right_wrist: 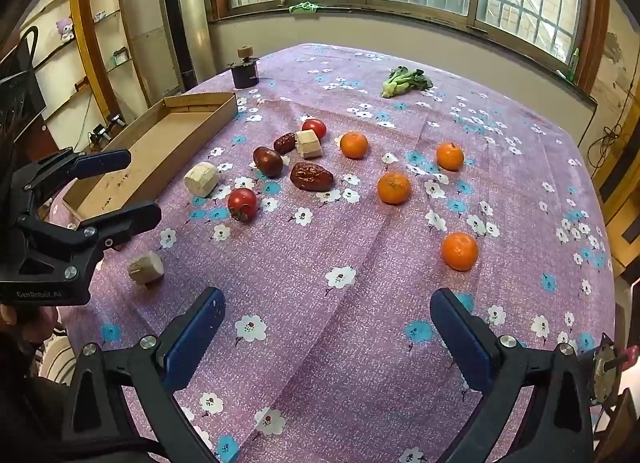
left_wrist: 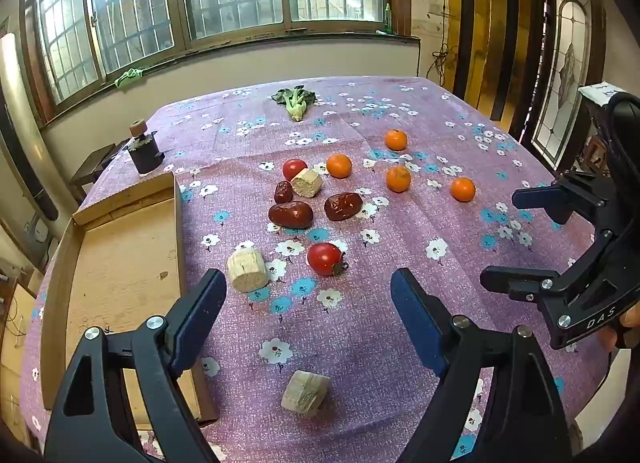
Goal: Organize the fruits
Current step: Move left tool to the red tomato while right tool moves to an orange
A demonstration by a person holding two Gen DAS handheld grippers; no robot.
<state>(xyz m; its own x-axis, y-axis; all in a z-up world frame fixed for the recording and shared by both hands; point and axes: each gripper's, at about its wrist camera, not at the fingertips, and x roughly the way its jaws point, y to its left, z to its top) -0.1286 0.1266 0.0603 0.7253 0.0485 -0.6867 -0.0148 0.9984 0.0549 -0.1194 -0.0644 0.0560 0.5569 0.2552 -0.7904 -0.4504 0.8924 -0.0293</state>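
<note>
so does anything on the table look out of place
Yes: a leafy green lies alone at the far side, a vegetable apart from the fruit. The cardboard tray holds nothing, while oranges, tomatoes and dates lie loose on the cloth. Nothing looks spilled or damaged.

left gripper [left_wrist: 308,303]: fingers spread wide, empty, tilted downward | right gripper [right_wrist: 328,323]: fingers spread wide, empty, tilted downward | both hovered side by side, apart
</note>
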